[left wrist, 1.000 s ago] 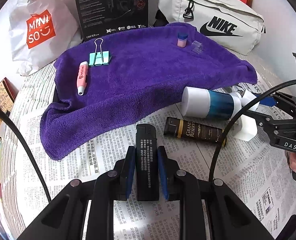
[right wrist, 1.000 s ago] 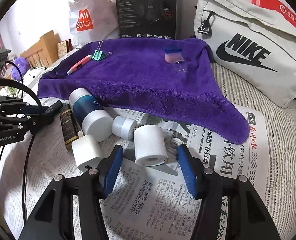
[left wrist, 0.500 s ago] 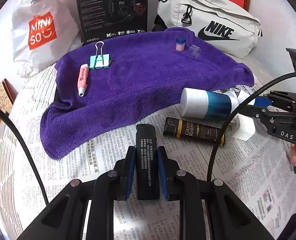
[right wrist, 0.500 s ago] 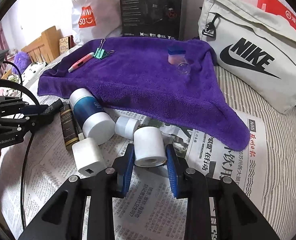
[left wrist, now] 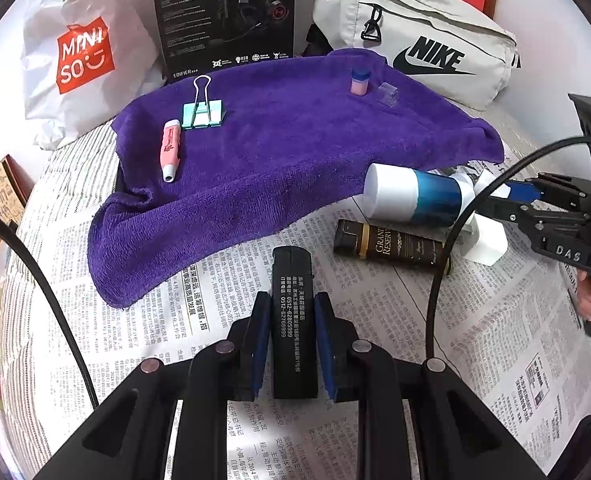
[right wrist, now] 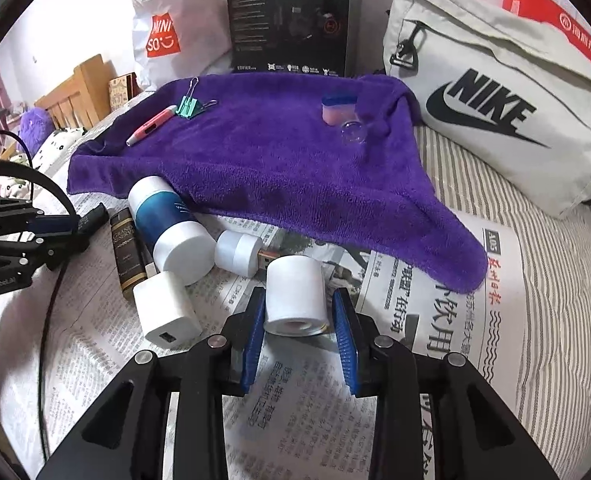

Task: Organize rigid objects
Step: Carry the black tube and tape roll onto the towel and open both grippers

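Observation:
My left gripper is shut on a black lighter and holds it over the newspaper, just in front of the purple towel. My right gripper is shut on a white tape roll, lifted slightly off the newspaper. On the towel lie a pink highlighter, a teal binder clip, a small pink jar with a blue lid and a clear cap.
On the newspaper lie a blue-and-white bottle, a dark brown tube, a white charger block and a white USB piece. A Nike bag, a black box and a Miniso bag stand behind the towel.
My right gripper closed on the white tape roll and raised it a little. My left gripper kept hold of the black lighter and lifted slightly.

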